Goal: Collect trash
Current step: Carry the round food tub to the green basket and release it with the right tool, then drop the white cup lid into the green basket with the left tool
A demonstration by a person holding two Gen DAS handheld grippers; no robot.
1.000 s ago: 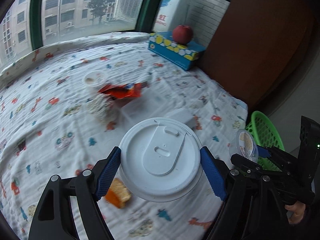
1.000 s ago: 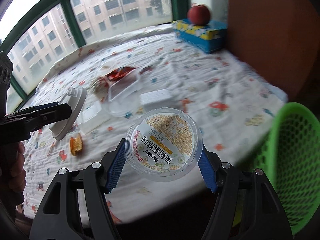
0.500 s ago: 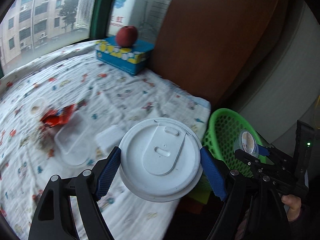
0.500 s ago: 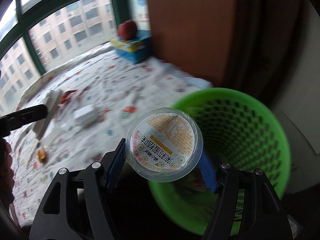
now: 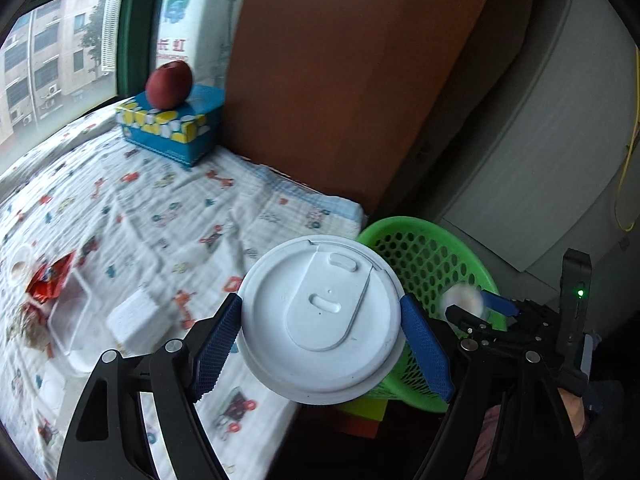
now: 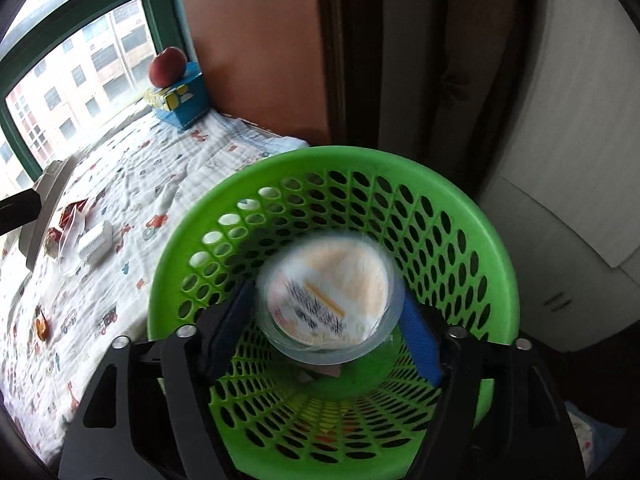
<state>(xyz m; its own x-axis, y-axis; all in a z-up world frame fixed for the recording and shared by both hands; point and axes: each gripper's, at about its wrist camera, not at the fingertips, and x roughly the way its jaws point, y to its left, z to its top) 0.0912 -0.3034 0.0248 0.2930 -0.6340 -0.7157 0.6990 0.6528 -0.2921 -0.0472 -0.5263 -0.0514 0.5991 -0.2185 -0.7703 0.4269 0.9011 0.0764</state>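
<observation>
Item: trash collection, judged partly done. A round clear plastic cup with printed foil lid [image 6: 329, 297], blurred, is seen between the parted fingers of the right gripper [image 6: 326, 316], over the green perforated plastic basket [image 6: 496, 248]; some scraps are lying at its bottom. A round white plastic cup lid [image 5: 320, 316] is being clamped by the left gripper [image 5: 322, 334], near the basket. A red snack wrapper [image 5: 50, 278] and 1 clear plastic tray [image 5: 74, 320] are lying on the printed white bedsheet [image 5: 168, 204], uncollected.

Both grippers were matte black plastic frames with silver screws; their fingers [image 5: 219, 344] wore blue textured pads, and the right gripper [image 5: 484, 312] showed a small green light.
</observation>
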